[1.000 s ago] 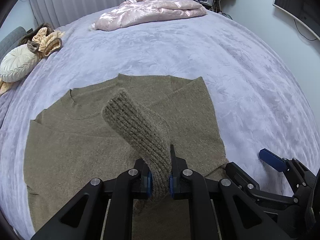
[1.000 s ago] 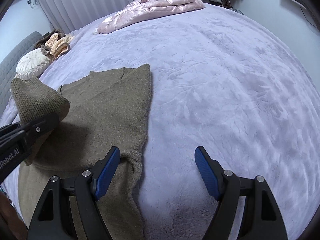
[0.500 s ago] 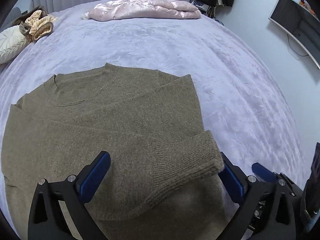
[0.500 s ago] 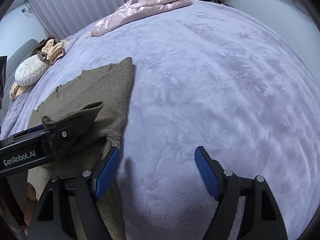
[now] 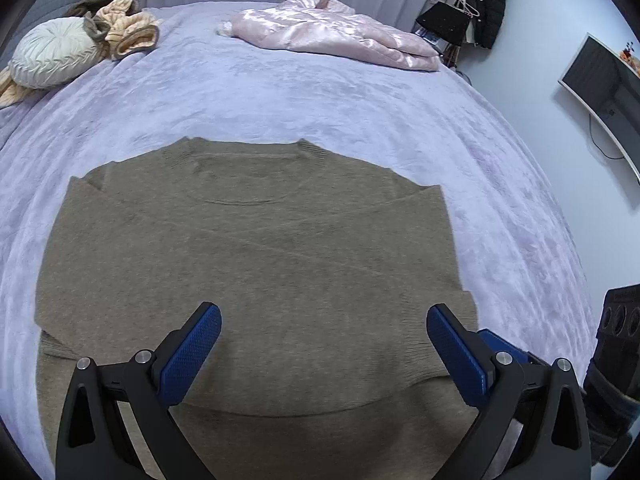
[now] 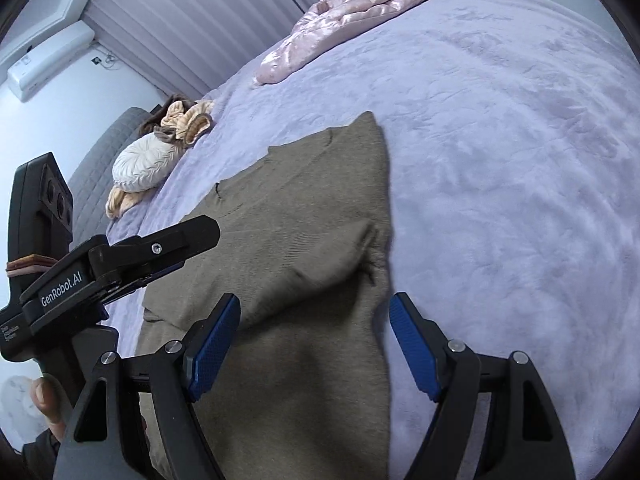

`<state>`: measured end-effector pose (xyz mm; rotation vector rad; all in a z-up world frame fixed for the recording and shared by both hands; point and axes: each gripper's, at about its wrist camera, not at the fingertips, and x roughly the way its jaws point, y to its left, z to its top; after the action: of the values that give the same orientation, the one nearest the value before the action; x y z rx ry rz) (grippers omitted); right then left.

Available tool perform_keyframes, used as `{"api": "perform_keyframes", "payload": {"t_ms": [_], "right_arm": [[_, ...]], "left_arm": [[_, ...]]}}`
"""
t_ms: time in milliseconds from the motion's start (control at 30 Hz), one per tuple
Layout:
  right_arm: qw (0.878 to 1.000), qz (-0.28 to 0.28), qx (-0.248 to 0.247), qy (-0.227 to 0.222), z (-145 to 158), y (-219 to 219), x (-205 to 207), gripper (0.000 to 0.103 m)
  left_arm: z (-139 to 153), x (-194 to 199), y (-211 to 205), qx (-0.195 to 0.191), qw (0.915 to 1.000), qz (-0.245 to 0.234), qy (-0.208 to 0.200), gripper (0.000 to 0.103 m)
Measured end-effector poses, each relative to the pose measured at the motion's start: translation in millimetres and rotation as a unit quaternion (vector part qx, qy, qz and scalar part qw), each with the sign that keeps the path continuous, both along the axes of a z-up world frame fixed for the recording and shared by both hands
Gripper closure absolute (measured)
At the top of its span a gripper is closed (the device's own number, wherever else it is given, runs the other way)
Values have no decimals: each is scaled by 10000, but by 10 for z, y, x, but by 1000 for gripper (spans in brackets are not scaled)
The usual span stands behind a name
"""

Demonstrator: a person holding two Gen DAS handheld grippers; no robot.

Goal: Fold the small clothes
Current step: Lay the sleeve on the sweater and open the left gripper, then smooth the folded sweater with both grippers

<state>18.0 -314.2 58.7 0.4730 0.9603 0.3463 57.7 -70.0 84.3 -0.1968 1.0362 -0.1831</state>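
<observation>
An olive-brown knit sweater lies flat on the lilac bedspread, neckline at the far end, both sleeves folded across the body. The ribbed cuff of the folded sleeve lies near its right edge. My left gripper is open and empty, just above the sweater's lower half. In the right wrist view the sweater runs up the middle. My right gripper is open and empty over the sweater's right edge, and the left gripper shows at the left.
A pink satin jacket lies at the far side of the bed. A white round cushion and beige clothes sit at the far left. A monitor hangs on the right wall. The bedspread right of the sweater is bare.
My left gripper held the ribbed sleeve cuff a second ago, laid it across the sweater and opened. It has drawn back. My right gripper has moved left over the sweater's edge.
</observation>
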Motion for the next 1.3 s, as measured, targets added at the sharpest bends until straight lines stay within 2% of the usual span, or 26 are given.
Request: {"api": "perform_keyframes", "payload": {"t_ms": [67,167,267,333,367,433,467,533,633,700,800,867,933,1000,1067,1167,1300], "right_arm": [[10000,42,56,-36,17,125,80,23],[9986,40,-385,370,-78,303,238,23],[9992,-35,-323,215,-35,307,169,23],[9975,-98,-674,180,-42,321,148,24],[9950,-78,-956,268,-87,343,172,27],[9887,-189,-1371,579,-202,350,224,42],[9886,-242,-1350,620,-207,288,207,43],[9912,-332,-1171,519,-146,214,139,41],[9940,-293,-956,437,-63,174,6,32],[9962,-247,-713,438,-56,194,-59,27],[9948,-275,-810,552,-115,278,-88,26],[9946,-301,-785,613,-170,314,-74,26],[9932,-428,-881,621,-167,332,-70,26],[9933,-477,-1004,318,-36,391,-94,26],[9920,-283,-1227,76,93,520,-84,26],[9893,98,-1458,35,141,782,50,26],[9850,372,-1675,196,33,1079,264,26]], "left_arm": [[-54,-5,226,98,9998,179,37,0],[-177,-30,661,309,9982,517,69,0],[-505,51,1149,352,9939,875,563,0],[-670,49,1475,275,9906,1112,750,0],[-654,8,1591,64,9912,1130,682,0],[-497,-137,1808,-270,9903,1298,423,0],[-423,-203,1894,-349,9903,1317,263,0],[-293,-332,2052,-474,9912,1233,-45,0],[-289,-381,2221,-380,9920,1203,-67,0],[-330,-366,2266,-318,9912,1285,-15,0],[-393,-317,2247,-539,9894,1348,92,0],[-385,-251,2111,-471,9912,1235,72,0],[-341,-141,1855,-96,9951,979,5,0],[-322,-4,1571,471,9960,750,-82,0],[-351,129,1373,777,9956,527,-52,0],[-478,314,1250,969,9945,360,178,0],[-653,519,1416,1080,9919,554,385,0]]}}
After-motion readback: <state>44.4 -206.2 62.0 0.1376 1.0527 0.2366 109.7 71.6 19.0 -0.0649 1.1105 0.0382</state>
